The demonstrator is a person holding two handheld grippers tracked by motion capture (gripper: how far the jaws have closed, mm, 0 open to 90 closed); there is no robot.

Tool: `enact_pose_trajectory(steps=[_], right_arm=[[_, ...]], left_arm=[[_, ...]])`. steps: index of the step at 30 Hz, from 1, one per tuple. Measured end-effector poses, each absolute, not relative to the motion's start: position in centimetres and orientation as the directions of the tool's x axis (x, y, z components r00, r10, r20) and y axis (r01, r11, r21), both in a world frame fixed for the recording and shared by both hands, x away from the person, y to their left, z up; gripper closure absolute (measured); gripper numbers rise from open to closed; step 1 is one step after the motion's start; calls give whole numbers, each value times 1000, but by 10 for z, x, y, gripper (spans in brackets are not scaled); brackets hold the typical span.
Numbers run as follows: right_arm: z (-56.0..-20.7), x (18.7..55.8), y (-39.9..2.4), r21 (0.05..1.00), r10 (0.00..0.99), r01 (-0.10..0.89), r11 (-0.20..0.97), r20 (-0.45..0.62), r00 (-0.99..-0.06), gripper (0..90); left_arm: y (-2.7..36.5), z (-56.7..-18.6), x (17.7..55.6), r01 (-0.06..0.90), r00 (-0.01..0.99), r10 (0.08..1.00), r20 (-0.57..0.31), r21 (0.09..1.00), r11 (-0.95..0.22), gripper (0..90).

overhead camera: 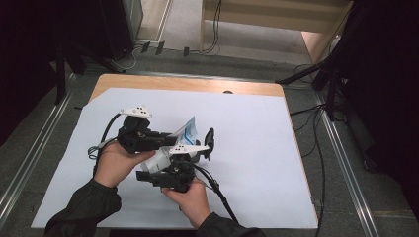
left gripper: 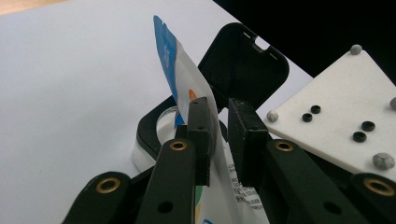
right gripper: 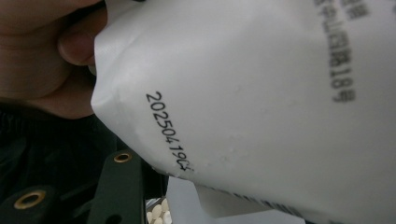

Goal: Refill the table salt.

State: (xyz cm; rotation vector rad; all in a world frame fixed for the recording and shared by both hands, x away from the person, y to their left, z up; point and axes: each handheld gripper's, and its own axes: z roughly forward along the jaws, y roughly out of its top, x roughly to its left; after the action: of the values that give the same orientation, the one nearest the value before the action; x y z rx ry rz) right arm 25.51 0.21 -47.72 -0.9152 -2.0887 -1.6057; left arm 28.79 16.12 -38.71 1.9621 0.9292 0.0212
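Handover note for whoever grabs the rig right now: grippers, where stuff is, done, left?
Left gripper: jaws either side of the pouch, pinching its upper part, pouch upright and tilted.
Right gripper: down by the pouch's lower end; its view shows the white pouch face close up with a printed date code. Can't tell if it grips.
Container: black, on the white sheet just behind the pouch, hinged lid open.
Done: lid open, pouch lifted beside the container. Small pale pieces show under the pouch.
Left, likely: finish emptying the pouch into the container, close lid.
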Motion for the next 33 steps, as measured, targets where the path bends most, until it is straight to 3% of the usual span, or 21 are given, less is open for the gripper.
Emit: enact_pose_trajectory(steps=[23, 33], right_arm=[[-474, 256, 2, 719, 255, 680, 147, 636, -728, 500], [-483, 253, 3, 762, 317, 620, 189, 550, -773, 519]], left_arm=[[160, -383, 287, 585, 724, 610, -324, 757, -292, 801], [163, -391, 286, 595, 723, 613, -318, 738, -319, 803]])
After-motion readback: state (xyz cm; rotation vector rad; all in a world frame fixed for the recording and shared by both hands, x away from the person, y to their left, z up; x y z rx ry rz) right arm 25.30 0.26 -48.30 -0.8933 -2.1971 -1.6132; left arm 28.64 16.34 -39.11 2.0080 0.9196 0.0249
